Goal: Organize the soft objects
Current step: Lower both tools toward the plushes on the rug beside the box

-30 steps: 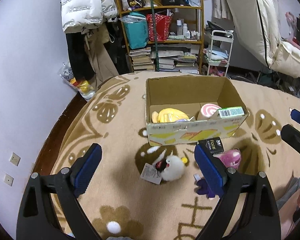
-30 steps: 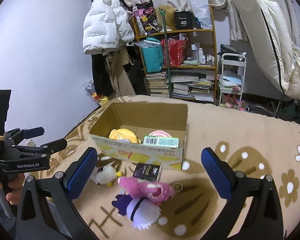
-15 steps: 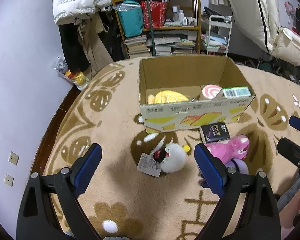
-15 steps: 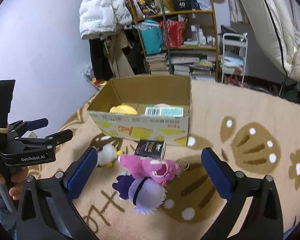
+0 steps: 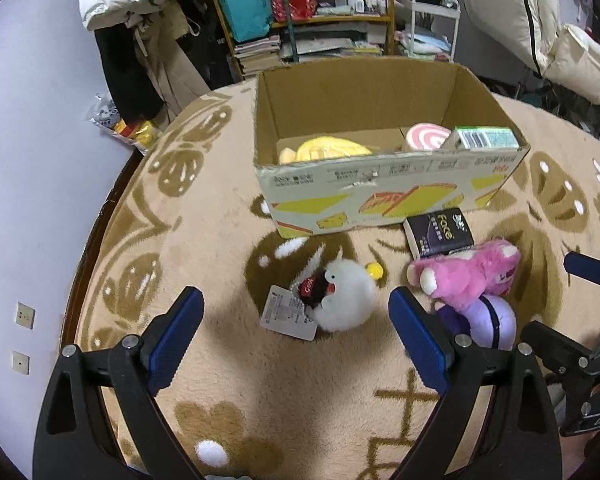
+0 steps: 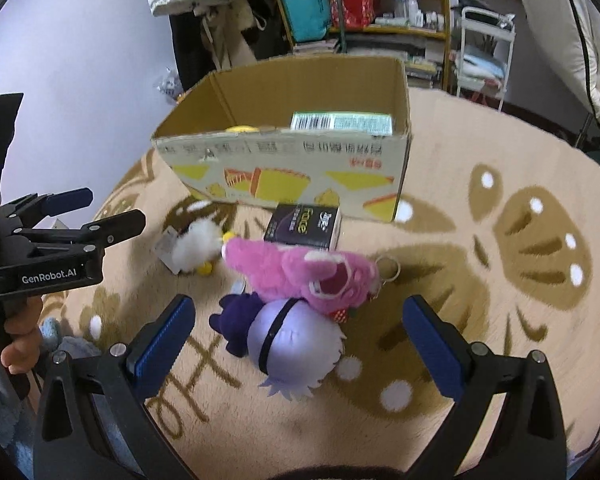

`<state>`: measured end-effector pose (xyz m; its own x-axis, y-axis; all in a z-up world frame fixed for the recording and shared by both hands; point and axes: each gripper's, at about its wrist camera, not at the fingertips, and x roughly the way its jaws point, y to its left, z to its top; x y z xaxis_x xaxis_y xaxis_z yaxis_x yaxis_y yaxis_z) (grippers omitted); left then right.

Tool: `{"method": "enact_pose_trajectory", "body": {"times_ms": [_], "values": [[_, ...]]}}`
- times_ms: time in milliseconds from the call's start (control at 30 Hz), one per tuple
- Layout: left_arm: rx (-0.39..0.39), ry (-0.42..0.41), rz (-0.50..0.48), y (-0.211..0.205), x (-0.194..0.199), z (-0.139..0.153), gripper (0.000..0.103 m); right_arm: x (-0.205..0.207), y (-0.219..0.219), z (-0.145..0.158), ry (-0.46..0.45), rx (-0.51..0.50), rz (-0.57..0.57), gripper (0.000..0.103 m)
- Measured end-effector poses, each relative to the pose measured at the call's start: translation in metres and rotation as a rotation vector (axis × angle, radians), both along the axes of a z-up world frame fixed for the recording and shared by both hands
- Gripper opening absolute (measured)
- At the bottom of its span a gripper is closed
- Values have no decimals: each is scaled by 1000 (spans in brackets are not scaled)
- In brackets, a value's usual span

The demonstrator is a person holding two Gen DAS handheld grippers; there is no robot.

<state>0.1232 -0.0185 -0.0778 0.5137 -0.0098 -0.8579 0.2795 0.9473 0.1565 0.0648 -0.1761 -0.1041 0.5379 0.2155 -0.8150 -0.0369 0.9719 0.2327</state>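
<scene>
Nearest, both grippers hung released and empty above the rug (image 5: 220, 360); the left gripper (image 5: 296, 344) had its jaws spread before the white plush (image 5: 346, 296) with its tag, the right gripper (image 6: 298, 344) flanked the purple plush (image 6: 288, 340); the pink plush (image 6: 304, 272) lay on top of the purple one, touching a dark pack (image 6: 304, 226); beyond stood the box (image 5: 380, 196), holding a yellow toy (image 5: 324, 150), a pink-swirl toy (image 5: 424, 138) and a green carton (image 5: 486, 138); a shelf (image 5: 340, 20) rose behind.
</scene>
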Motion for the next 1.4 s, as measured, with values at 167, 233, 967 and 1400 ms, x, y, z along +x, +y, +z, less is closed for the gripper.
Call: {"method": "enact_pose_trajectory", "body": {"times_ms": [167,233,967,1400], "values": [[23,41,-5,-4,5,-15,93,3,2,-10,48,-1,3,103],[35,52,-8,-5,7,-22,93,3,1,-14,65,13,9,103],[3,179,-29,-17,36,-74,93,28,18,-66,266,20,42,103],[95,166,-35,-27,45,-96,83,36,24,-82,315,32,37,103]]}}
